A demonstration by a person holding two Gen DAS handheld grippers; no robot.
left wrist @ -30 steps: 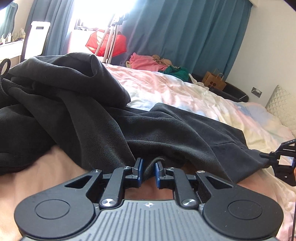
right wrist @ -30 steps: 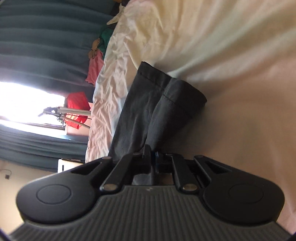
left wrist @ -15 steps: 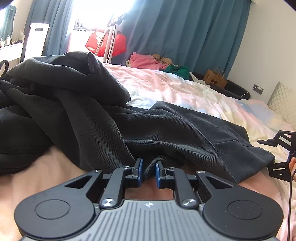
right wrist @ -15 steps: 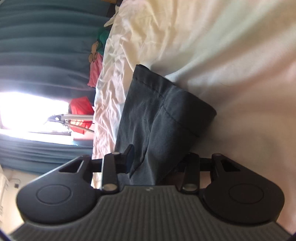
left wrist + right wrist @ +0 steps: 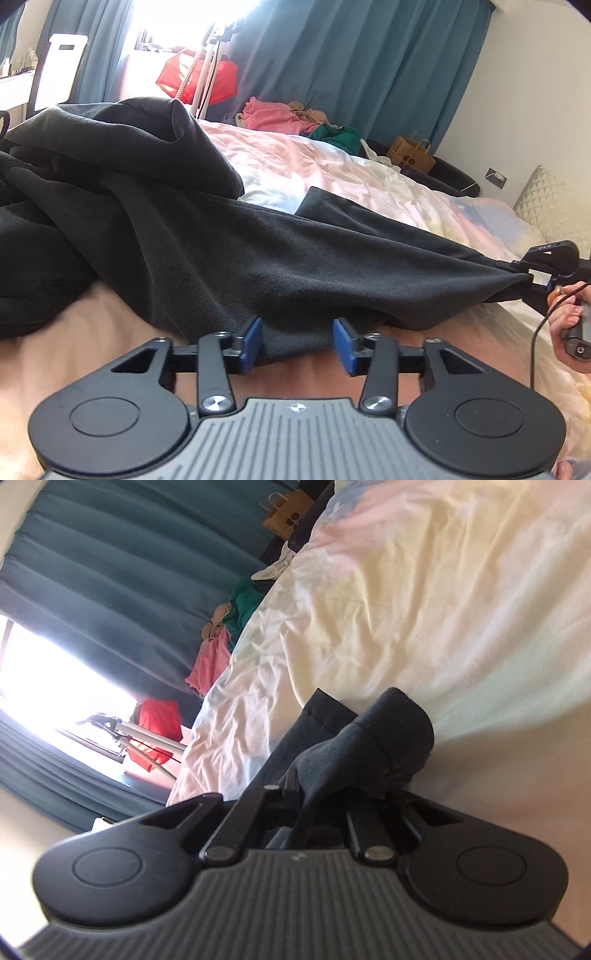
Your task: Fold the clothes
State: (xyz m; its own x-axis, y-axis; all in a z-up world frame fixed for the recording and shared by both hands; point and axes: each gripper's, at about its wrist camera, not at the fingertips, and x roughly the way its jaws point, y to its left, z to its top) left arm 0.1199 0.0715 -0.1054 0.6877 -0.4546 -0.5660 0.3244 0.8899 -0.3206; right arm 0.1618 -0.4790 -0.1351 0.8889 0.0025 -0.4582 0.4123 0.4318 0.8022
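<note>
The dark garment is spread over the near side of the bed, and its cuff end is pinched tight in the right gripper, whose jaws have just been closing on the cloth. The left gripper has just been opened, with the hem lying loose between its blue pads. To fold it well, the hem should be taken again further along and the cloth kept flat and stretched, so no lumps are left
</note>
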